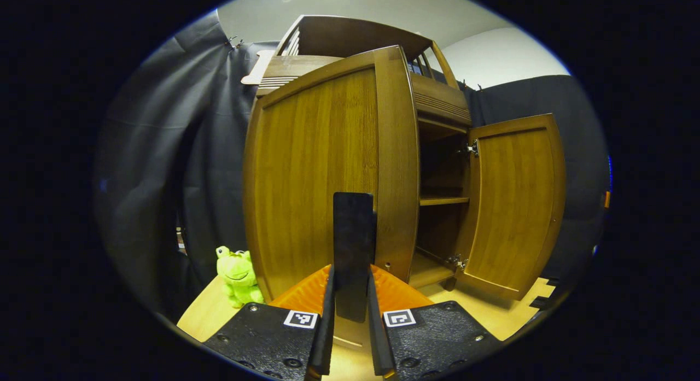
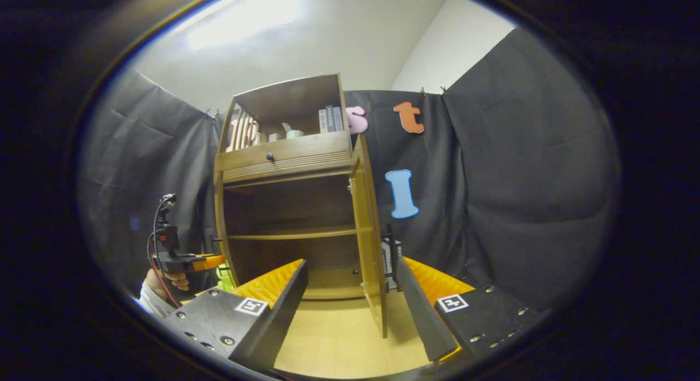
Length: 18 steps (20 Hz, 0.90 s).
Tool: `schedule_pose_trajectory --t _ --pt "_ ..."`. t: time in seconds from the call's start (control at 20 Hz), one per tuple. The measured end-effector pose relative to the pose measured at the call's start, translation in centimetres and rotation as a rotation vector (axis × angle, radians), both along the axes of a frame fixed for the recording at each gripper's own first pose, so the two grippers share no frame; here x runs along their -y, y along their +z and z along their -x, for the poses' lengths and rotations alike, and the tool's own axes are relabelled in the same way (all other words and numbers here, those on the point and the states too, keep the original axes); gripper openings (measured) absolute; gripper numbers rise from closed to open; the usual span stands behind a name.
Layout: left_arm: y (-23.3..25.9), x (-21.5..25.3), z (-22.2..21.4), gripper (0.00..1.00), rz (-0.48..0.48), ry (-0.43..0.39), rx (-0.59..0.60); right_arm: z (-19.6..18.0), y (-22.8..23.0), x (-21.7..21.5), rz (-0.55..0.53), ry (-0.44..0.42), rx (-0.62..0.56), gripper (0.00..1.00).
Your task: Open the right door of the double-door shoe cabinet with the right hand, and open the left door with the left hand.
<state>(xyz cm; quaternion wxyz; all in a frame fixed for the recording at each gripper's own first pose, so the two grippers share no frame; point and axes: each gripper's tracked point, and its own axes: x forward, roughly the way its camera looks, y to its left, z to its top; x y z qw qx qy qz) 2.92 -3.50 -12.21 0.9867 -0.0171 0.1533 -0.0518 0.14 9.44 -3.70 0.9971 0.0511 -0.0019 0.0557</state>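
Left gripper (image 1: 353, 293) is clenched on the black handle (image 1: 354, 244) of the left door (image 1: 322, 173), both fingers pressed flat against its sides in the left gripper view. Right gripper (image 2: 350, 299) stands released, jaws spread wide and holding nothing, with the edge of the right door (image 2: 369, 233) seen between them but apart from both fingers. Shoe cabinet (image 2: 284, 151) sits on the pale wooden floor (image 2: 333, 337) against the black cloth wall (image 2: 525, 179). Right door: swung fully out; in the left gripper view it (image 1: 514, 206) hangs wide on its hinges, exposing the shelf (image 1: 443, 200) and dark interior. Judged done. Left door: in the left gripper view it looks turned partly out from the cabinet face, its free edge nearer the camera than the frame; the right gripper view shows the whole interior open on that side, with the left gripper (image 2: 188, 261) and the hand (image 2: 164, 282) holding it well off to the cabinet's left. Judged partly to mostly open; exact angle cannot be told. Left to do, by my reading: finish the swing if short of full, then let go of the handle. Also noted: green frog toy (image 1: 238, 274) on the floor beside the cabinet; books (image 2: 331, 118) on the top shelf.
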Motion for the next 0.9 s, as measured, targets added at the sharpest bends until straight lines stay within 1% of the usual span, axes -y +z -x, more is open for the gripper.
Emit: schedule_pose_trajectory --t 0.15,0.2,0.25,0.3,0.35,0.4,0.45,0.5,0.65,0.7,0.75,0.8,0.85,0.9 --pt "0.6 -1.7 1.4 0.3 -0.019 0.033 -0.002 0.9 -0.8 -1.0 -0.013 0.012 0.0 0.97" --pt "0.9 -2.5 1.8 0.29 -0.015 0.049 -0.002 1.0 -1.3 -1.5 -0.027 0.018 -0.017 0.94" --pt "1.1 -3.1 2.1 0.29 -0.014 0.066 -0.002 1.3 -1.6 -2.5 -0.044 0.042 -0.03 0.96" --pt "1.1 -3.6 2.5 0.27 -0.013 0.082 -0.006 1.4 -1.6 -3.7 -0.04 0.076 -0.027 0.97" --pt "1.4 -4.0 2.9 0.27 -0.01 0.097 -0.004 1.5 -1.4 -4.4 -0.026 0.089 -0.024 0.97" --pt "1.6 -4.3 3.5 0.26 -0.012 0.102 -0.006 1.3 -1.4 -4.7 -0.014 0.09 -0.024 0.94" --pt "1.8 -4.7 3.8 0.26 -0.012 0.106 -0.009 1.3 -1.7 -5.2 -0.004 0.102 -0.027 0.94" --pt "1.8 -5.1 4.1 0.24 -0.011 0.111 -0.009 1.4 -1.8 -6.1 -0.005 0.123 -0.034 0.96" --pt "2.3 -7.3 4.2 0.22 -0.056 0.162 0.001 1.7 -1.8 -8.4 -0.022 0.181 -0.036 0.96" --pt "2.5 -8.4 4.4 0.21 -0.082 0.187 0.008 1.9 -1.8 -8.5 -0.018 0.184 -0.035 0.94" --pt "2.6 -9.5 4.5 0.17 -0.108 0.212 0.01 2.0 -1.5 -8.8 -0.016 0.187 -0.029 0.94" --pt "2.9 -10.5 5.0 0.17 -0.121 0.23 0.015 2.1 -1.4 -9.2 -0.016 0.196 -0.022 0.96" --pt "3.0 -11.7 5.0 0.14 -0.124 0.25 0.015 2.1 -1.3 -9.4 -0.02 0.201 -0.019 0.96" --pt "3.1 -12.2 5.1 0.11 -0.101 0.25 0.018 2.1 -1.4 -9.5 -0.02 0.2 -0.019 0.96"
